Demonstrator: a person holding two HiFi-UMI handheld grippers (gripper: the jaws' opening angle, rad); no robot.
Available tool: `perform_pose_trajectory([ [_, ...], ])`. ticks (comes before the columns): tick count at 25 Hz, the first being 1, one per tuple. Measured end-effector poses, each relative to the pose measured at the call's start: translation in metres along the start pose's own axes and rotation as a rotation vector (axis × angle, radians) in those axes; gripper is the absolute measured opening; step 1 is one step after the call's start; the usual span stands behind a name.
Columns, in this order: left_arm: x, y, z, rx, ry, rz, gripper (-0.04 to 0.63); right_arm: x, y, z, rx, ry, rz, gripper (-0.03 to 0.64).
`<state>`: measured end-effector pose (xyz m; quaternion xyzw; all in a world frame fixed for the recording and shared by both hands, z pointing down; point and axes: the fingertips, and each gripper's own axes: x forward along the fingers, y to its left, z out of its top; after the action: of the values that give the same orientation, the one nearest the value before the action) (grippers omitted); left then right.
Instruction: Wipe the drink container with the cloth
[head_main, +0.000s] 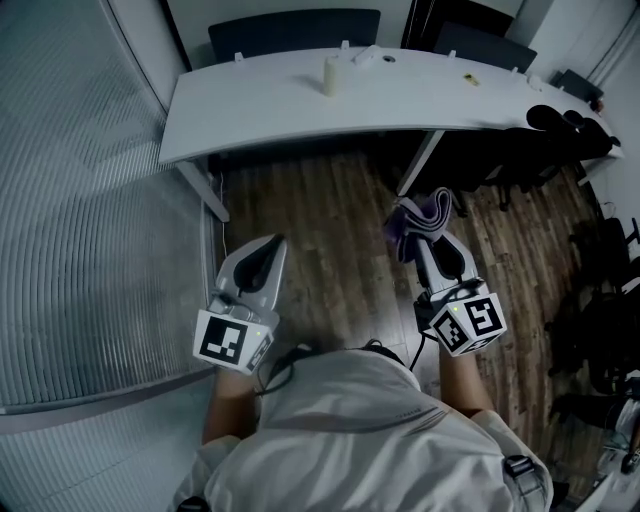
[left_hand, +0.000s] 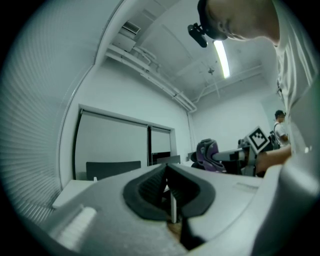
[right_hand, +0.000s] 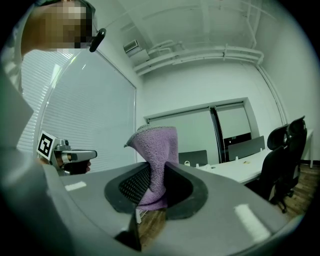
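The right gripper (head_main: 428, 248) is clamped on a purple cloth (head_main: 420, 218), the left gripper (head_main: 265, 250) is closed and empty, and the pale drink container (head_main: 329, 76) stands on the desk (head_main: 250, 100) well ahead of both, so wiping appears not yet begun.

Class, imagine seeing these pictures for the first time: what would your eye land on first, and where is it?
The purple cloth stands out most, pinched upright in the jaws of the right gripper above the wooden floor. Next comes the left gripper, shut on nothing, to its left. Ahead, a pale drink container stands towards the far edge of the white table.
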<state>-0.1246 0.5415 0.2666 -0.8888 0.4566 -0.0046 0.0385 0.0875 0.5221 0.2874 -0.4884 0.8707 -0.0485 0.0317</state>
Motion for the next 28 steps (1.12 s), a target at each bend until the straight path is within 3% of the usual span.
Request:
perform_pose_trajectory([
  [6,-0.019,0.026,-0.016,-0.03,0.012,-0.018,0.003,0.013,0.025,-0.011,0.008,0.039,-0.026,0.084],
  [12,-0.018,0.048,-0.026,-0.049,0.009,-0.016,0.004,0.036,0.038,-0.021,-0.006,0.063,0.003,0.084],
  [20,0.019,0.083,-0.036,-0.054,0.045,0.012,0.005,0.095,-0.002,-0.033,0.052,0.065,0.027,0.084],
  [28,0.112,0.128,-0.036,-0.037,0.056,0.043,0.005,0.181,-0.069,-0.031,0.075,0.064,0.069,0.084],
])
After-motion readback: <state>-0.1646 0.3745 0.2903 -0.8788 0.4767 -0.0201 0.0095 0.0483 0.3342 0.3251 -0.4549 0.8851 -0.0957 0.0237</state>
